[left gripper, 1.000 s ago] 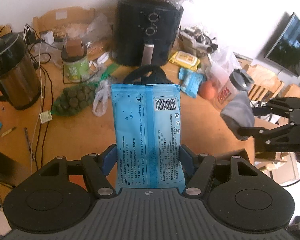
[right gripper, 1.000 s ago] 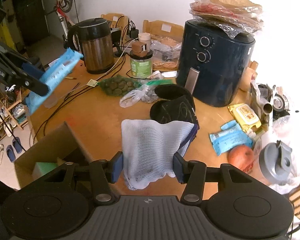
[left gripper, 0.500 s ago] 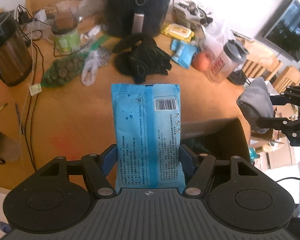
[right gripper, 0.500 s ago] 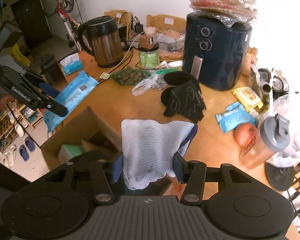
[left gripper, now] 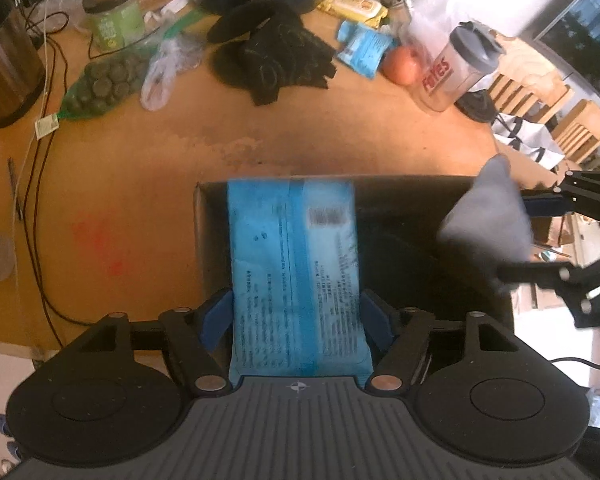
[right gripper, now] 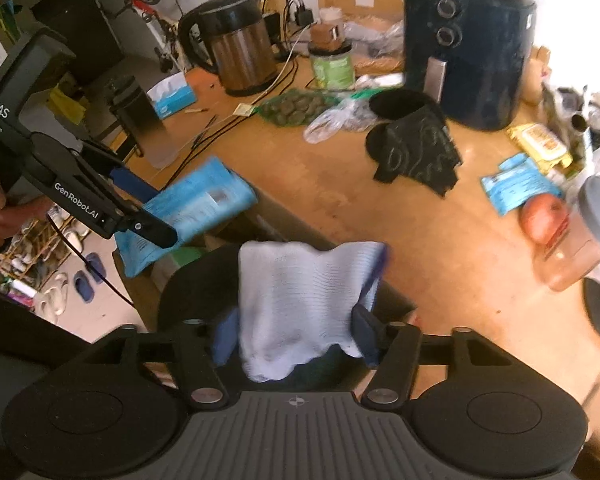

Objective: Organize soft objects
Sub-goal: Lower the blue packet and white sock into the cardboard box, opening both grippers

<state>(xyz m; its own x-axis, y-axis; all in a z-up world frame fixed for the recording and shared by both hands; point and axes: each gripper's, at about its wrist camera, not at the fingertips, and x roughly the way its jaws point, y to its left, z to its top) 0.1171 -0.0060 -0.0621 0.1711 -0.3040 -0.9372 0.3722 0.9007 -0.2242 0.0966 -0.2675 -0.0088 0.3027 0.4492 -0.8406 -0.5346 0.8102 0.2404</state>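
Note:
A blue wet-wipes pack stands between the fingers of my left gripper, over the dark inside of a cardboard box at the table's near edge. The jaws are opening and the pack looks blurred, loose between the pads. My right gripper hangs over the same box with a white knitted cloth between its opening jaws; the left pad stands clear of the cloth. Each view shows the other gripper: the left gripper with the pack, the right gripper with the cloth.
On the wooden table beyond the box lie black gloves, a small blue pack, a yellow wipes pack, an apple and a shaker bottle. A kettle, cables and an air fryer stand at the back.
Both grippers have moved from over the table to above the box and tilted further down. Their fingers have spread, and the pack and the cloth now look blurred between them.

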